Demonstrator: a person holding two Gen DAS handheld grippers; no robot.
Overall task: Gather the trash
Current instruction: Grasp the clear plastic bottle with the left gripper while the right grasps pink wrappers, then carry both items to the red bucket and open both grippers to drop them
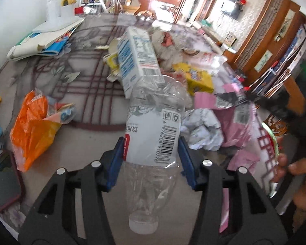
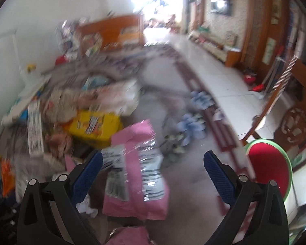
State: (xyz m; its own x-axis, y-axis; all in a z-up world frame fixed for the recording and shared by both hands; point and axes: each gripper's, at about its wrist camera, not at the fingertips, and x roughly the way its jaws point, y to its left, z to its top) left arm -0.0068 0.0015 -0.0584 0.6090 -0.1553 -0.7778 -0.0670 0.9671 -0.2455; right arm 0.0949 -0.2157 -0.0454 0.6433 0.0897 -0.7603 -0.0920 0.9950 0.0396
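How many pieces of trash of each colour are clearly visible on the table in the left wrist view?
Clear: 1, bottle
White and blue: 1, carton
Orange: 1, bag
Yellow: 1, packet
Pink: 1, wrapper
White: 1, crumpled paper
Total: 6

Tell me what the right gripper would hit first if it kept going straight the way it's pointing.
Most likely the pink plastic package lying between the open right gripper fingers, though blur makes depth uncertain.
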